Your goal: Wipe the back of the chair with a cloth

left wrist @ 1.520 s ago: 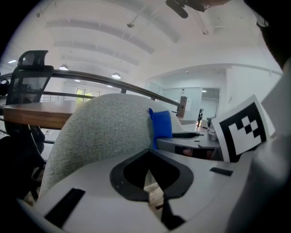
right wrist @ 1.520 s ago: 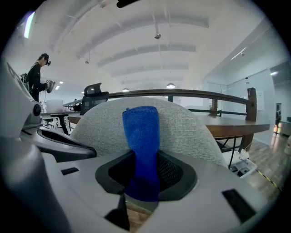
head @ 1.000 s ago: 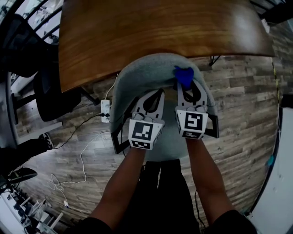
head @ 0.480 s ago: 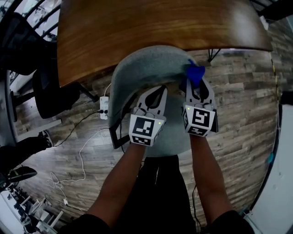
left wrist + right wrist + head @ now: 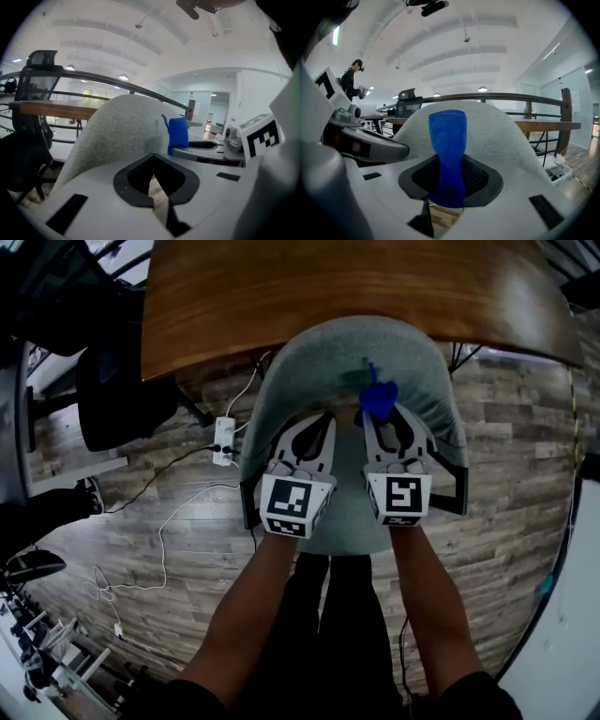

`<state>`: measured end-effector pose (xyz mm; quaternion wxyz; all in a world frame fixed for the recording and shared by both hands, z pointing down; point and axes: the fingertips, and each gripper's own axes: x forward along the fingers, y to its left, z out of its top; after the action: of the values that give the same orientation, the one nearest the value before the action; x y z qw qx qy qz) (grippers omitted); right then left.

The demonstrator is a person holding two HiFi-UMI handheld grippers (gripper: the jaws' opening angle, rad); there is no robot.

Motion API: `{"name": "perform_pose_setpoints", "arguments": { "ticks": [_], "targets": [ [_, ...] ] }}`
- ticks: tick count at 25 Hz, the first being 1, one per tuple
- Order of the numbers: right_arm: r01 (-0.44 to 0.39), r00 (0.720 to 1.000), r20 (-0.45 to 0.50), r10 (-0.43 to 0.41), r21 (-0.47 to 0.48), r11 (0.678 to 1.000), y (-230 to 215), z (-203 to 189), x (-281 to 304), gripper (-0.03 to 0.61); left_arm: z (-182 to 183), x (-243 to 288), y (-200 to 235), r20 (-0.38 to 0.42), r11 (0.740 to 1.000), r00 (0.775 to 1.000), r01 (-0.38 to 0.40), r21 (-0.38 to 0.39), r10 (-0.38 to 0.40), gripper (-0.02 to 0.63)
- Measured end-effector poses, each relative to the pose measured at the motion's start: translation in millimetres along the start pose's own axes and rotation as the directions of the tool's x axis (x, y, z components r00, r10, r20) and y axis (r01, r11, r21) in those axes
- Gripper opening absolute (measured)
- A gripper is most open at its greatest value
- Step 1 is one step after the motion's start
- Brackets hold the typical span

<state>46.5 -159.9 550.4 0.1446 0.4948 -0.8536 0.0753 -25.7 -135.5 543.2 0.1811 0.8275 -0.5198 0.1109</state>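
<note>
A grey upholstered chair back (image 5: 347,362) curves below me, its seat hidden under my arms. My right gripper (image 5: 378,411) is shut on a blue cloth (image 5: 376,399) that rests against the inner face of the chair back; in the right gripper view the blue cloth (image 5: 447,140) stands up from the jaws in front of the grey chair back (image 5: 497,131). My left gripper (image 5: 323,420) is beside it to the left, jaws closed with nothing between them, close to the chair back (image 5: 117,126). The blue cloth (image 5: 177,132) shows at its right.
A brown wooden table (image 5: 356,287) lies just beyond the chair. A black office chair (image 5: 112,381) stands at the left. A white power strip (image 5: 224,440) and loose cables (image 5: 159,540) lie on the wood-plank floor. A person (image 5: 350,79) stands far off.
The right gripper with the blue cloth has slid from the chair back's right edge toward its middle. The left gripper has stayed beside it; the view shifted slightly.
</note>
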Motion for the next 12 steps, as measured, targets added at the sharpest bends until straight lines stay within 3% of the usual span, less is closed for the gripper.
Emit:
{"name": "perform_pose_setpoints", "arguments": {
  "ticks": [5,12],
  "targets": [
    [-0.120,0.993,0.012,0.120,-0.007,0.993,68.2,2.1,22.4,0.135,-10.0,-33.5,53.9,0.026,0.990,0.991,-0.127,-0.068,0.130,0.003],
    [-0.308,0.951,0.009,0.309,-0.082,0.948,144.1,6.4,40.5,0.135,-20.5,-70.4,92.9,0.037,0.961,0.967,-0.247,-0.126,0.254,0.003]
  ]
}}
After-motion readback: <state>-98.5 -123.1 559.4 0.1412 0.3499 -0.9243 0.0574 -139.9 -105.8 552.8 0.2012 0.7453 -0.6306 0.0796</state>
